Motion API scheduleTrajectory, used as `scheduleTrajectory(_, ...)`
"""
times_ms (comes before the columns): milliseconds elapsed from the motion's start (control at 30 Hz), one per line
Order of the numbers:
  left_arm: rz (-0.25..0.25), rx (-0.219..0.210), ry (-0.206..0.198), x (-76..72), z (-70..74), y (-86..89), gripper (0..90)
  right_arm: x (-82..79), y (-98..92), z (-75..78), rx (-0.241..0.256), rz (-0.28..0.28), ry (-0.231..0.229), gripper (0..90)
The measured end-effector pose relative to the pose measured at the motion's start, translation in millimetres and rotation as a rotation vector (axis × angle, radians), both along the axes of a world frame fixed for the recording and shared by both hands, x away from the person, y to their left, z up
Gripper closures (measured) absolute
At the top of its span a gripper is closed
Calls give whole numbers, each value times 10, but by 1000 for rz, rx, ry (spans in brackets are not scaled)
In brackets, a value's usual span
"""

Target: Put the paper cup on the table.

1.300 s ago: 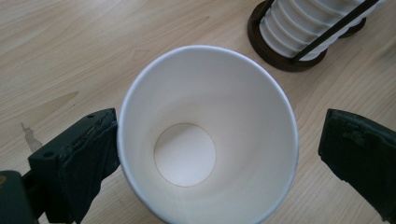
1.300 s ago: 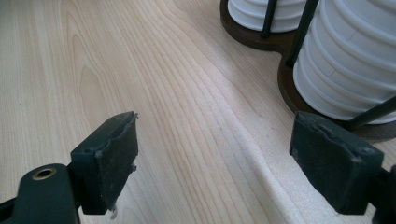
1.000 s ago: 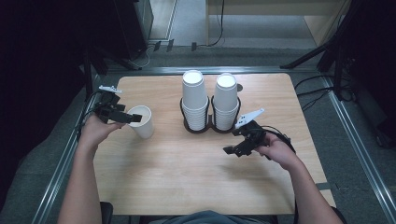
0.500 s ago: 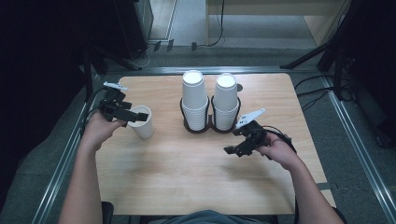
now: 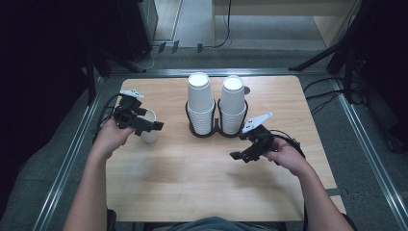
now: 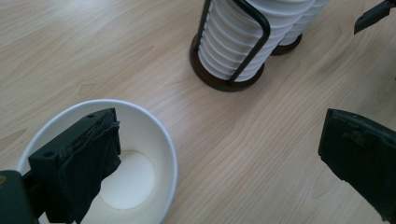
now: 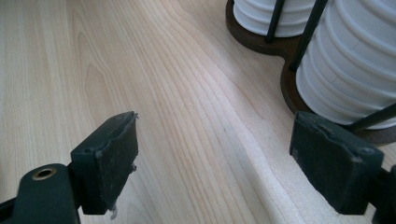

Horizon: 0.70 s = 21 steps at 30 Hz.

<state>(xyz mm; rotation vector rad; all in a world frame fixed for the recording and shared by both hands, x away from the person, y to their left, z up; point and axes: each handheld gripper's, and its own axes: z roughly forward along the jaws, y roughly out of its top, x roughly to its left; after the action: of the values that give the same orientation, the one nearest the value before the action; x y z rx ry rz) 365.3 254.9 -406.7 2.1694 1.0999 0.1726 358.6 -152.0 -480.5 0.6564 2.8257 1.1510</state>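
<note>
Jaws of the left gripper (image 5: 144, 124) stand wide apart over the single paper cup (image 5: 149, 126): in the left gripper view one pad hangs inside the cup's mouth (image 6: 116, 158) and the other sits well out to the side, above bare wood, so nothing is clamped. Compared with a second ago, this gripper has drifted a little nearer the cup and turned over it, while the cup itself has stayed where it stood, upright at the left side of the bench (image 5: 192, 178), level with the holder. That reads as a release or a set-down just finished, or a grasp on the rim about to be taken; the open jaws alone do not settle which.

On the right, the right gripper (image 5: 243, 155) is also open, its pads spread over plain wood in the right gripper view, with the holder's base just beyond. It has slid slightly nearer the person and away from the cup holder (image 5: 216, 127) over the last second, holding nothing.

Both stacks of cups, the left stack (image 5: 200, 102) and the right stack (image 5: 233, 103), sit unchanged in the black wire holder at the far middle of the bench. My judgement: one cup is out and placed, and the right hand is idle, waiting clear of the stacks.
</note>
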Motion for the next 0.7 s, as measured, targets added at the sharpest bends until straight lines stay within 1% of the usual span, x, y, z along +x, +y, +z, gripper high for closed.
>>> scheduleTrajectory(100, -19, 15, -7, -25, -23, -99, 0, -16, 7, 10, 0, 5, 0, 157)
scheduleTrajectory(167, -28, 16, -7, -35, -37, -166, 0, -21, 7, 13, 0, 8, -4, 157)
scheduleTrajectory(233, -31, 17, -11, -46, -66, -238, 0, -28, 5, 15, 1, 5, 0, 157)
scheduleTrajectory(267, -34, 23, -7, -47, -85, -269, 0, -29, 2, 15, 1, 7, 0, 157)
scheduleTrajectory(300, -36, 27, -7, -49, -100, -299, 0, -29, -3, 15, 1, 8, -5, 157)
scheduleTrajectory(400, -58, 18, -14, -72, -138, -388, 0, -36, -5, 17, -1, 6, 0, 157)
scheduleTrajectory(467, -67, 23, -28, -91, -150, -449, 0, -41, -7, 24, 2, 6, -2, 157)
scheduleTrajectory(567, -82, 23, -34, -113, -177, -532, 0, -45, -18, 36, 3, 3, -10, 157)
scheduleTrajectory(700, -94, 26, -29, -145, -231, -639, 0, -51, -26, 43, 7, -1, -10, 157)
